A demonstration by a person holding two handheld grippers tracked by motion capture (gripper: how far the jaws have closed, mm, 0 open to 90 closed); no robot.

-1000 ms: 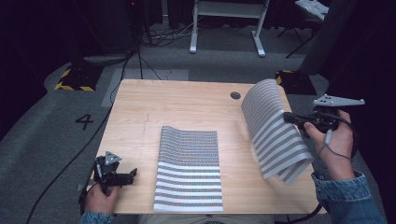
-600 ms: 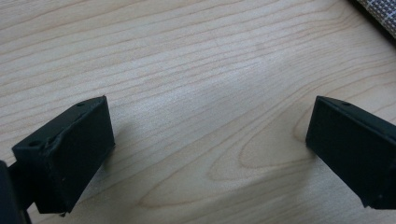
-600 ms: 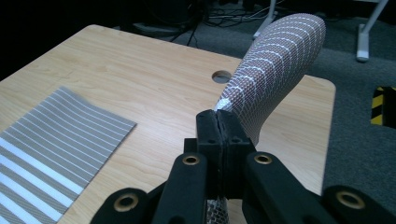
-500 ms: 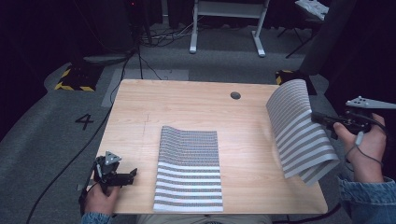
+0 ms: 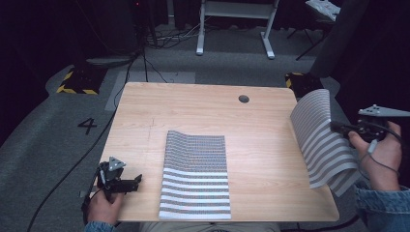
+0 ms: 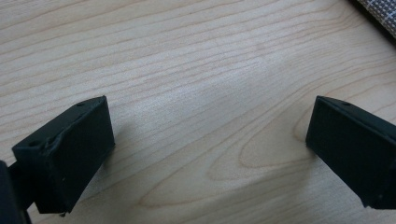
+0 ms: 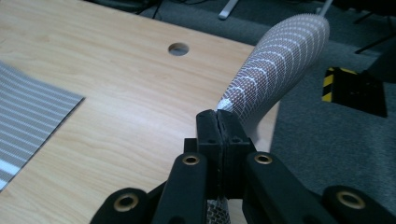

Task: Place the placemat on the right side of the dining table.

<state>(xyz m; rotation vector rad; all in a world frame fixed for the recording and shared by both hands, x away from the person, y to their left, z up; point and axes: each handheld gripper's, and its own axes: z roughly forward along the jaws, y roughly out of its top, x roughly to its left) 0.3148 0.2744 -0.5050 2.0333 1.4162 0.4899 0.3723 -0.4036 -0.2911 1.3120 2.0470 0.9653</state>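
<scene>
At the right edge of the table [image 5: 203, 104], the right gripper [image 5: 338, 128] holds a striped mat [image 5: 321, 140] up off the wood, its jaws pressed together on the mat's edge; in the right gripper view the woven sheet [image 7: 275, 70] curls away from the pinched jaws and arches over the table's far right corner toward the carpet. From the high view this lifted mat bows outward, its grey and white bands running across it, its lower end hanging just past the table's right side, and the hand [image 5: 382, 154] behind the gripper sits beyond the edge, a denim sleeve [image 5: 384, 210] below it. A second striped mat [image 5: 196, 176] lies flat near the middle of the table toward the near edge, finely patterned on its far part and broadly banded on its near part. The left gripper [image 5: 133, 181] rests at the near left corner of the table, well apart from the flat mat, held by a hand [image 5: 104, 208] coming up from the near side; its jaws are spread wide, and the left gripper view shows bare wood grain between them, with a corner of the flat mat [image 6: 380, 16] at the upper right. A round cable hole [image 5: 243, 98] sits in the table's far right part. On the carpet to the left a painted number 4 [image 5: 88, 125] and a yellow and black striped block [image 5: 77, 82] are visible, with a white frame [image 5: 237, 26] beyond the far side.
</scene>
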